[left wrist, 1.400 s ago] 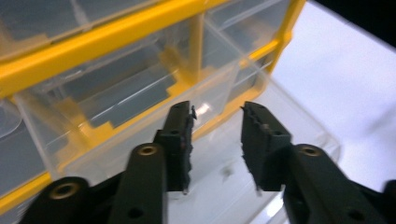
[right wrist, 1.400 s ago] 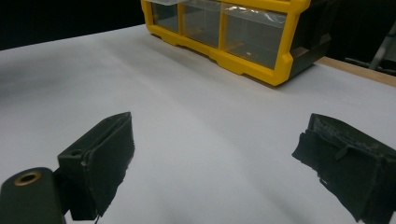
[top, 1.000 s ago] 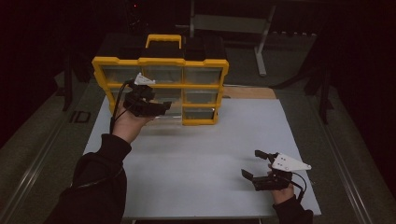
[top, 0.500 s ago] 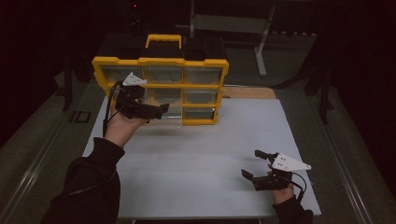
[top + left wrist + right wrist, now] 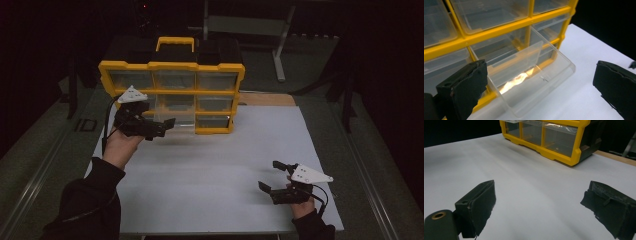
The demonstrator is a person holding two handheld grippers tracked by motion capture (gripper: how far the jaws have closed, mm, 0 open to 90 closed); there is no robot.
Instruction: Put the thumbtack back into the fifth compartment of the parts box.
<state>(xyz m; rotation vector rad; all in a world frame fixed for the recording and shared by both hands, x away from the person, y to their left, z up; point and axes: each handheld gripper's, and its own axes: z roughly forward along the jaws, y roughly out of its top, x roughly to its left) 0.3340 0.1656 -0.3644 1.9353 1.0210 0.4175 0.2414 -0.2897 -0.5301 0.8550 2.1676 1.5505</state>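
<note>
One clear plastic drawer (image 5: pixel 531 82) projects from the yellow-framed organiser (image 5: pixel 172 82) ahead of the left tool (image 5: pixel 159 129), jaws apart, likely for access; right tool (image 5: pixel 272 177) gapes idle.

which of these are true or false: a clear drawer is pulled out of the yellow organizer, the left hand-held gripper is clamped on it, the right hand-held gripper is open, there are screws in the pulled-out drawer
1. A clear drawer sticks out of the yellow organizer. True.
2. The left hand-held gripper is clamped on the drawer. False: its jaws stand wide apart beside the drawer.
3. The right hand-held gripper is open over the white table. True.
4. The pulled-out drawer holds screws. False: it looks empty.
</note>
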